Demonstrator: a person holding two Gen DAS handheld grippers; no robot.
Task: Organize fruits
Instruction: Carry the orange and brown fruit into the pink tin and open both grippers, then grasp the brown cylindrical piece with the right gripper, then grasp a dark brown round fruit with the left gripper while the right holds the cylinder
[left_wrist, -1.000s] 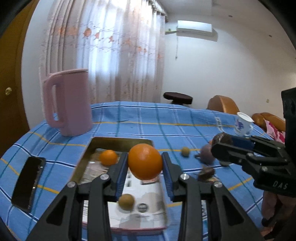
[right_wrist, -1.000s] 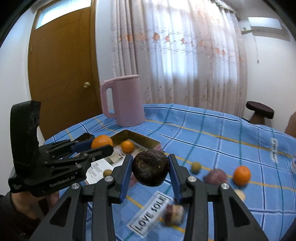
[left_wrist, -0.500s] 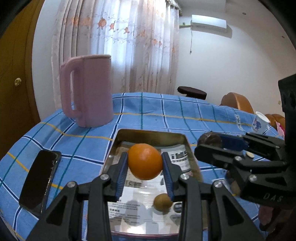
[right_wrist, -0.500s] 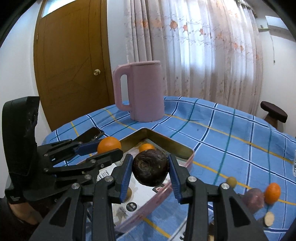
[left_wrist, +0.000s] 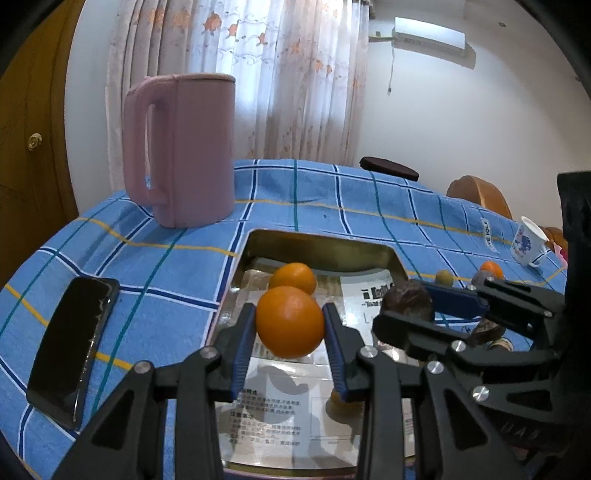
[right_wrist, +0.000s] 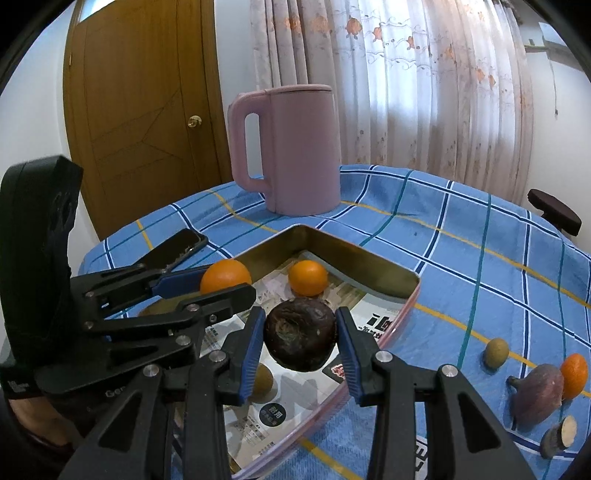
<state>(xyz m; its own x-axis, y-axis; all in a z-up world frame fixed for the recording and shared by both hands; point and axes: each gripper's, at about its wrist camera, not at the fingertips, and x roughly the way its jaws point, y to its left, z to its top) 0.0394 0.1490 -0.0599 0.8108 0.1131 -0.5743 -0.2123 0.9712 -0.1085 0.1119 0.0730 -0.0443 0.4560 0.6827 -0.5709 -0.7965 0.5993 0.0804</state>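
I hold orange (left_wrist: 290, 322) clenched in left claw (left_wrist: 290, 326), dark fruit (right_wrist: 300, 339) clenched in right claw (right_wrist: 300, 341). Both fruits hang over tray (right_wrist: 373, 258), side by side, left one nearer far corner. Drop spot directly below, I judge.

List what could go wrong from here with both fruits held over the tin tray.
1. The left hand-held gripper and right hand-held gripper sit close side by side over the tray; they may bump on release.
2. The held orange hangs just before the orange in the tray; dropped, it could knock it rolling.
3. The dark fruit hangs near the tray's right rim and might land outside.
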